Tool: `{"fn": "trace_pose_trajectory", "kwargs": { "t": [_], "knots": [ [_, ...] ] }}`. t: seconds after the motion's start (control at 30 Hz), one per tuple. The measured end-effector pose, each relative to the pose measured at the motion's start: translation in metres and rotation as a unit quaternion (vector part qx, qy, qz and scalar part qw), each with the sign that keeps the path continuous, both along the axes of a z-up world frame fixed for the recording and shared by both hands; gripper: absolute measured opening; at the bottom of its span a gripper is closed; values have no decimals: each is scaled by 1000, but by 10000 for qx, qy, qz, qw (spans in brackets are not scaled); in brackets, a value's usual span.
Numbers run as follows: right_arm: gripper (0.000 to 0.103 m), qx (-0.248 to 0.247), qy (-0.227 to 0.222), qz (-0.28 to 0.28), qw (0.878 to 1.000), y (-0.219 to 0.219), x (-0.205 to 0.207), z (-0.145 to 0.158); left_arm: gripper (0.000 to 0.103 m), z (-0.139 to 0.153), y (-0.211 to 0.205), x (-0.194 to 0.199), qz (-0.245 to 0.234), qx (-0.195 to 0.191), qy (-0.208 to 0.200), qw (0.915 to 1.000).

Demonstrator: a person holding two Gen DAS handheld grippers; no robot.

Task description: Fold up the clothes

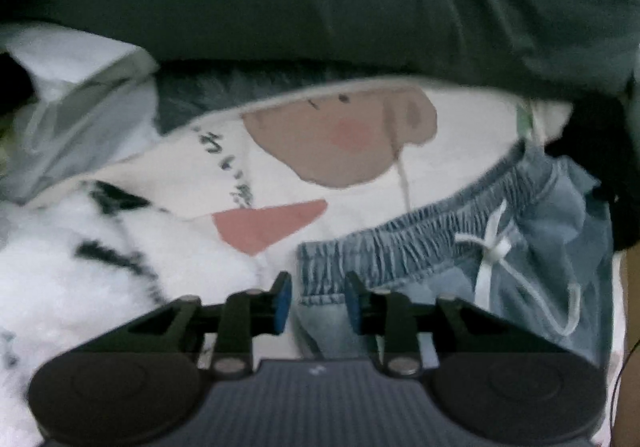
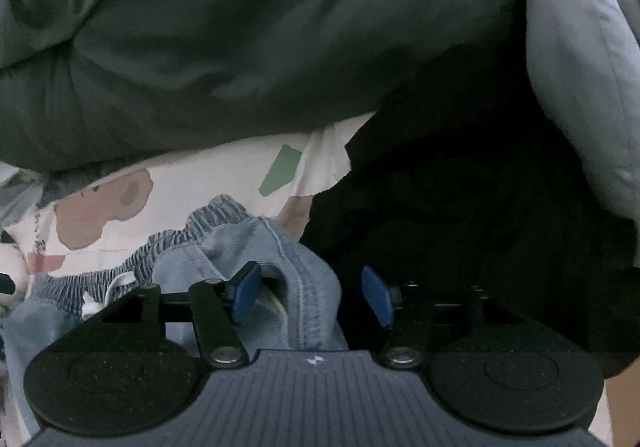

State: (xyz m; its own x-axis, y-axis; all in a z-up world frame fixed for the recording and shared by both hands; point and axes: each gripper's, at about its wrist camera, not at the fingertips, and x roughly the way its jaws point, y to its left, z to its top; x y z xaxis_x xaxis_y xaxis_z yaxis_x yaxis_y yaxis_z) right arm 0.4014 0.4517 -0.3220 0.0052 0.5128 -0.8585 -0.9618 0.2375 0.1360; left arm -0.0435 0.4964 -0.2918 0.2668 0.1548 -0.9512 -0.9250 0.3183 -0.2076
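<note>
The left gripper [image 1: 314,301] pointed down over the elastic waistband of pale blue denim shorts [image 1: 420,247], its jaws narrowly parted with the band's end between the blue pads, none visibly pressing. A white drawstring [image 1: 494,251] was knotted at the gathered band. The right gripper [image 2: 310,297] stood wider, a stitched fold of the same shorts [image 2: 288,287] bulging between its jaws, touching only the left pad. Beneath lay a cream cartoon-print cloth [image 1: 360,151]; a dark green garment [image 2: 240,47] crowded the far side, black fabric [image 2: 460,227] sat to the right, and fluffy white fabric [image 1: 60,267] to the left.
</note>
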Motion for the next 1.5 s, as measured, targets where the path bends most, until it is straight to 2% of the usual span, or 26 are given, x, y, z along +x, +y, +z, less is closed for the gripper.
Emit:
{"fn": "trace_pose_trajectory", "kwargs": {
  "t": [0.13, 0.3, 0.47, 0.67, 0.73, 0.77, 0.9, 1.03, 1.23, 1.5],
  "knots": [
    [63, 53, 197, -19, 9998, -7, 8, -3, 42, 8, -10, -5, 87, -9, 110, 9999],
    [63, 106, 160, 216, 9996, -5, 15, -2, 42, -6, -20, -12, 262, -263, -157, 9992],
    [62, 10, 92, 419, 9991, 23, 19, -1, 38, -27, -23, -13, 429, -256, -279, 9984],
    [63, 106, -30, 842, 9964, 54, 5, 17, 38, -26, -27, -43, 851, -207, -673, 9939],
    [63, 47, -92, 1003, 9949, 64, -1, 19, 28, -33, -25, -45, 817, -307, -680, 9939],
    [63, -28, -148, 1142, 9933, 68, -6, 16, 28, -37, -24, -45, 795, -308, -722, 9937],
    [62, -462, -404, 1525, 9864, 78, -18, -4, 28, -53, -20, -41, 720, -394, -881, 9927],
    [63, -901, -659, 1761, 9780, 78, -20, -26, 28, -64, -20, -28, 490, -273, -771, 9954],
    [63, -1001, -833, 1794, 9751, 76, -22, -39, 33, -79, -27, -8, 248, -20, -562, 9981],
    [63, -1187, -890, 2193, 9643, 70, -33, -47, 36, -83, -25, -6, 356, -18, -670, 9971]
  ]
}}
